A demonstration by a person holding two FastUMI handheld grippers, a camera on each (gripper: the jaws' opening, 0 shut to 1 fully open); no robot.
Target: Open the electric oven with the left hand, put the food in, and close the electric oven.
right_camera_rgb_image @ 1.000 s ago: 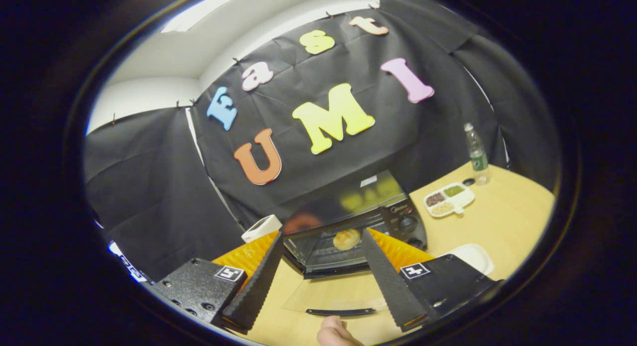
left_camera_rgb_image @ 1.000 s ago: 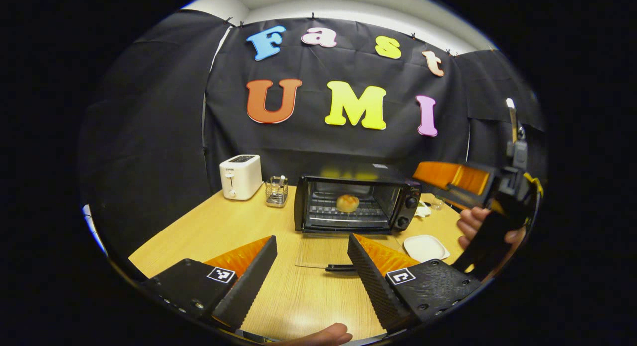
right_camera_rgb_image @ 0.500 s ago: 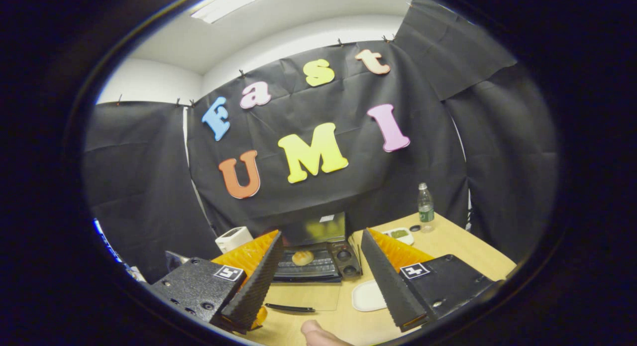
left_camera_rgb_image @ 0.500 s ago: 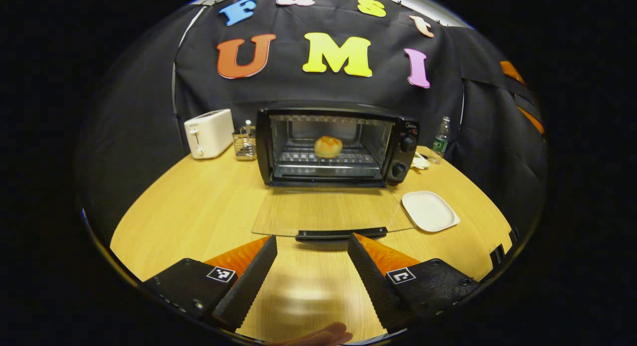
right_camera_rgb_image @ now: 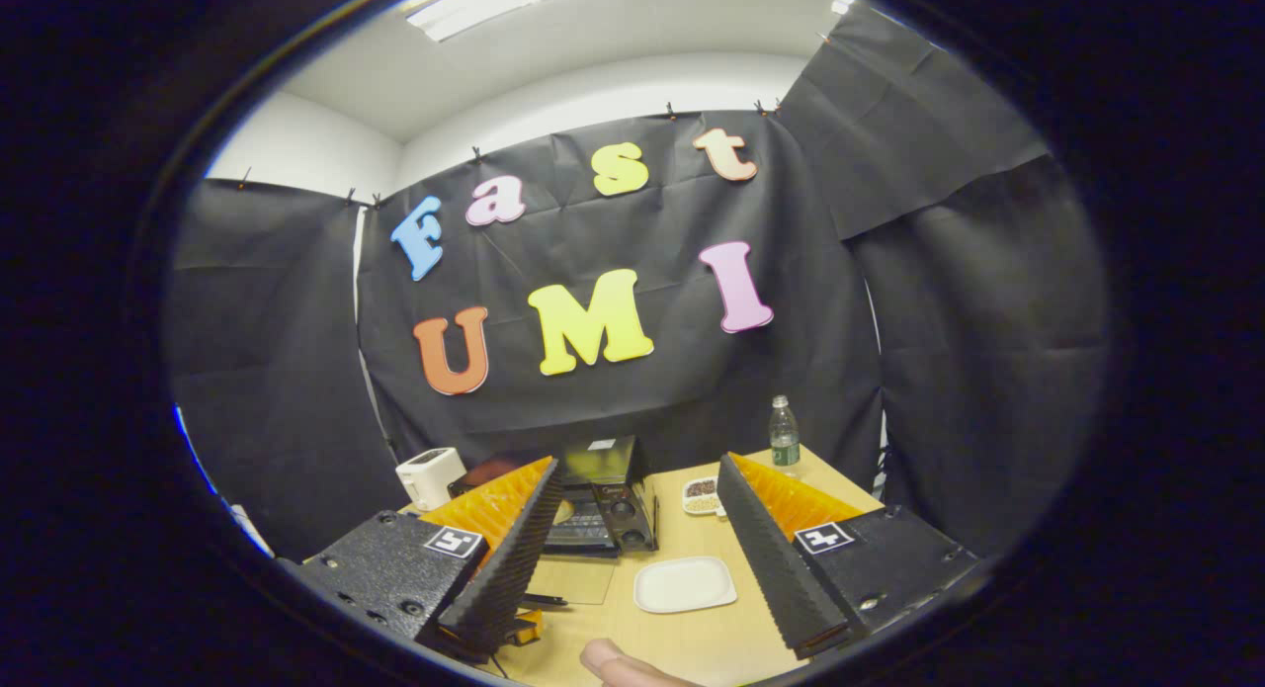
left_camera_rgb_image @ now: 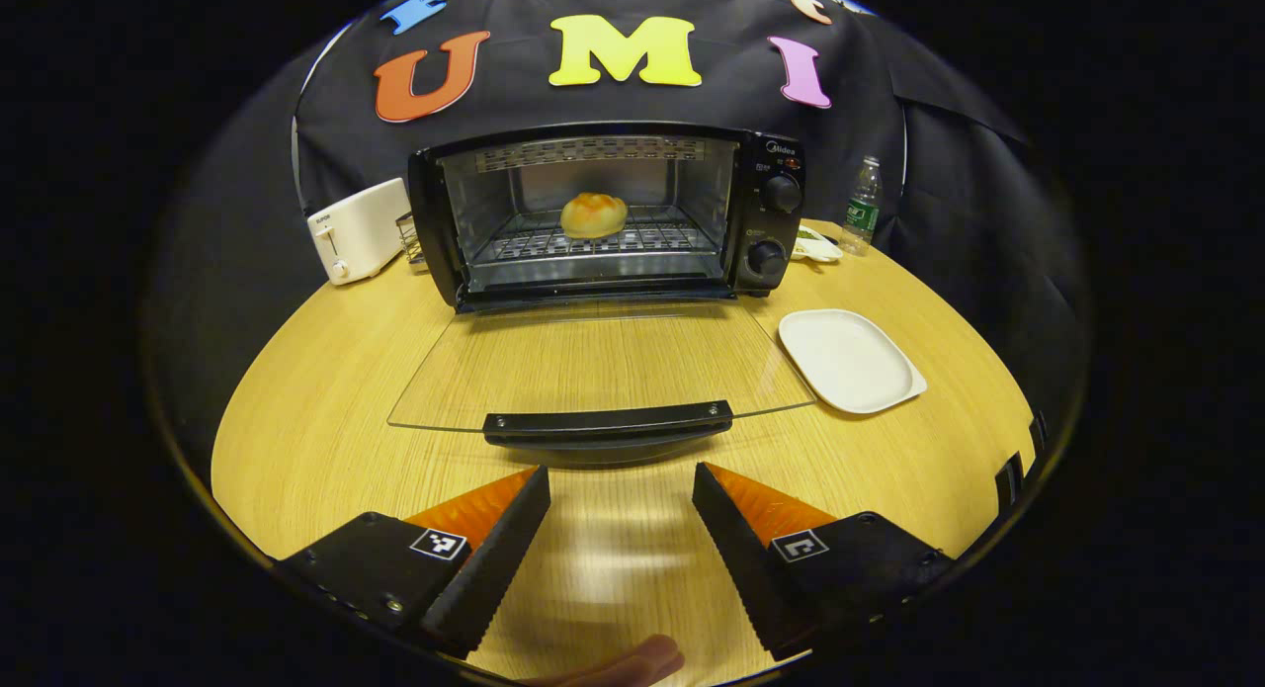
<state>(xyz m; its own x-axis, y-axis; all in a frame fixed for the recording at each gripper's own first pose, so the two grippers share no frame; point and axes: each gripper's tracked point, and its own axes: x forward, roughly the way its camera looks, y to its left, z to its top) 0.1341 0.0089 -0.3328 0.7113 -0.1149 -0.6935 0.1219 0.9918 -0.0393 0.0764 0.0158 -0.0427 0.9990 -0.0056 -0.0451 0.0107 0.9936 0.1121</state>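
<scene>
The electric oven (left_camera_rgb_image: 603,213) stands open at the back of the wooden table (left_camera_rgb_image: 326,420), with the food, a small golden bun (left_camera_rgb_image: 593,214), resting on the wire rack (left_camera_rgb_image: 593,240) inside; judging by that, only the closing step is left; the glass door (left_camera_rgb_image: 593,366) lies folded flat toward the viewer, and its black handle (left_camera_rgb_image: 608,423) runs crosswise along the door's near edge, its long axis left to right

In the left gripper view the left gripper (left_camera_rgb_image: 621,529) hangs low over the table just short of that handle, dead ahead of it, fingers spread apart and holding nothing; the handle sits slightly beyond and above the fingertips, spanning roughly the gap between them, so the lift likely calls for coming in under or around the bar from the front and swinging it up toward the oven mouth; the handle's axis lying across the fingers' line suits a grip from this side

In the right gripper view the right gripper (right_camera_rgb_image: 637,568) is held high and well back, fingers also apart and empty, with the oven (right_camera_rgb_image: 603,504) small and far below; the left is plainly the nearer one; a white plate (left_camera_rgb_image: 850,361) lies empty just right of the door, with a white toaster (left_camera_rgb_image: 356,230) to the oven's left and a bottle (left_camera_rgb_image: 863,205) to its right; if the door is pushed off-centre, it may twist or slip from the fingers
</scene>
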